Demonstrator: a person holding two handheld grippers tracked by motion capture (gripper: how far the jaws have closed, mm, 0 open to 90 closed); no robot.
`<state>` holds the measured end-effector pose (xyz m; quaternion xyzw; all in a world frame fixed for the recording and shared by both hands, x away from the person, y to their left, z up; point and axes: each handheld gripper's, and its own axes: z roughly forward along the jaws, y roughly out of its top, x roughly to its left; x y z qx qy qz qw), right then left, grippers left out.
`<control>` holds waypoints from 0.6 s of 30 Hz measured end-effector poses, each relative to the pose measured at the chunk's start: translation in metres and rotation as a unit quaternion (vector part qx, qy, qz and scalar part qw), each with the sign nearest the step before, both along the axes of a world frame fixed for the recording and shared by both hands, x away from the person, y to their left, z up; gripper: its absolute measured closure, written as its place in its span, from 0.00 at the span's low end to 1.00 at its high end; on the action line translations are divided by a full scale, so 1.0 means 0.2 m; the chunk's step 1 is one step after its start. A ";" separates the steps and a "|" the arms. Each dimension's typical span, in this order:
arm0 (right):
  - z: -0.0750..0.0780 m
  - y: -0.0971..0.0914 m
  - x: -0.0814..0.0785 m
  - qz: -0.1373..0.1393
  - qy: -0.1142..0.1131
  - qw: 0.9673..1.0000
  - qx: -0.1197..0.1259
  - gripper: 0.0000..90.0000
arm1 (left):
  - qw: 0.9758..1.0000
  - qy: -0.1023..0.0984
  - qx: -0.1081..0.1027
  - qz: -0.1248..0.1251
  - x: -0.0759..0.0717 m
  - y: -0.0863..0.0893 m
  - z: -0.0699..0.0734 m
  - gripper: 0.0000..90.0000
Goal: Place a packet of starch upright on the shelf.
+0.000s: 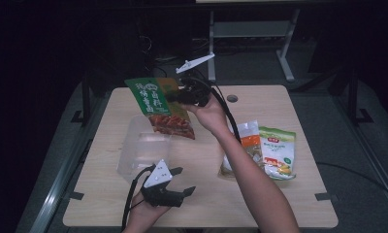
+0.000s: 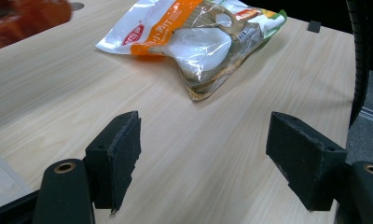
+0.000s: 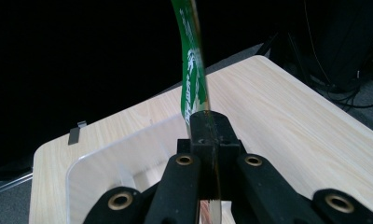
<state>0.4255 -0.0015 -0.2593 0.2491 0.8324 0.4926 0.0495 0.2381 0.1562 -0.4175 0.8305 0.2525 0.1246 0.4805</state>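
Right gripper has its jaws clamped flat on the edge of a green and red snack bag, holding it in the air above the far edge of a clear plastic box on the left of the table. Judging by this, the bag is on its way into the box; next it should come down inside the walls before release. Left gripper rests near the front, jaws wide and empty. Two glossy, crinkled pouches lie flat at right on the pale wood.

Tool clamps green packet edge above clear bin.
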 end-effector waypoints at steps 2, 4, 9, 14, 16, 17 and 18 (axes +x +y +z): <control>-0.01 0.03 0.01 0.001 0.002 1.000 0.002 1.00 | 1.000 -0.001 0.000 0.000 0.00 0.00 0.00 0.29; -0.02 0.06 0.02 0.002 0.003 1.000 0.005 1.00 | 1.000 -0.003 0.001 -0.001 0.00 0.00 0.00 0.29; -0.05 0.13 0.05 0.006 0.009 1.000 0.006 1.00 | 1.000 0.001 0.001 -0.001 0.00 0.00 0.00 0.29; -0.10 0.21 0.08 0.011 0.016 1.000 0.008 1.00 | 1.000 0.002 -0.005 0.002 0.00 0.00 0.00 0.29; -0.12 0.23 0.09 0.014 0.015 1.000 0.009 1.00 | 1.000 0.002 -0.005 0.001 0.00 0.00 0.00 0.29; -0.13 0.25 0.09 0.015 0.018 1.000 0.010 1.00 | 1.000 0.002 -0.004 0.001 0.00 0.00 0.00 0.29; -0.14 0.26 0.10 0.017 0.019 1.000 0.012 1.00 | 1.000 0.000 -0.002 0.000 0.00 0.00 0.00 0.29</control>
